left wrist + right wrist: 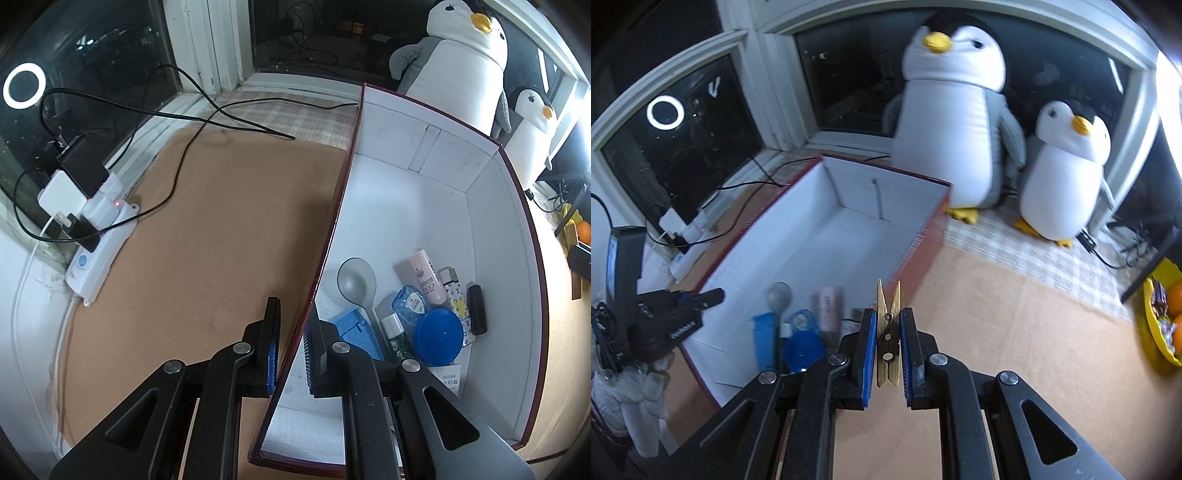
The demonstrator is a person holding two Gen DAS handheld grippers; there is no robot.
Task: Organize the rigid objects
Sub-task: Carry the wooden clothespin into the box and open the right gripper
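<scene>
A white box with a dark red rim (334, 225) stands on the tan mat. My left gripper (293, 314) is shut on its left wall, one finger on each side. Inside lie a grey spoon (356, 284), a pink tube (426, 277), a blue round lid (437, 338), a blue tray (356, 332), a black stick (476, 308) and other small items. My right gripper (888, 317) is shut on a wooden clothespin (888, 343), held upright above the mat just right of the box's near right wall (927, 236). The left gripper (701, 299) shows at the box's left side.
A white power strip (99, 254) with chargers and black cables (192, 147) lies left of the box. Two plush penguins, a large one (953, 110) and a small one (1063, 170), stand behind it by the window. A yellow bowl of oranges (1160, 332) sits at far right.
</scene>
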